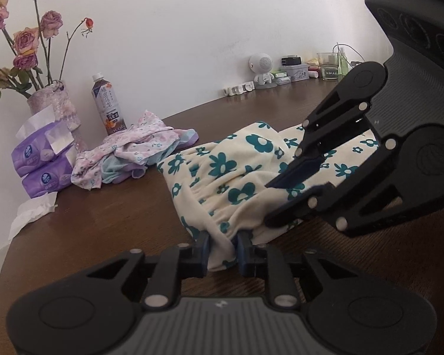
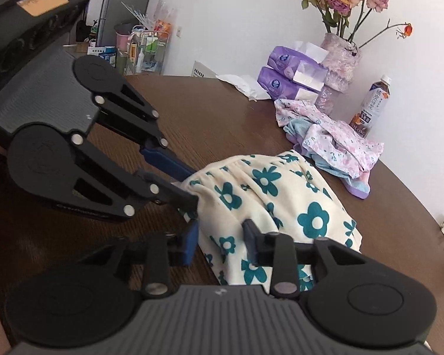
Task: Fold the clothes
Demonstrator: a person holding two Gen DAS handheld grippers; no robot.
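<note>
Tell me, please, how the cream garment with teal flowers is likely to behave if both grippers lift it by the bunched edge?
The cream garment looks soft and floppy: it bunches where the left gripper and right gripper pinch it, so it would probably sag between them. It seems light for its size. Its folds may well slip open, since nothing visible holds them.

Garment (image 1: pixel 222 174) on table (image 1: pixel 103 222) – clothes pile (image 1: pixel 133 151) behind-left, bottle (image 1: pixel 106 103) behind pile.

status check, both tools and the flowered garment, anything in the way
Left tool shut on flowered garment. Right tool shut on the same gathered edge. Pink clothes pile lies beside it, apart; nothing blocking.
</note>
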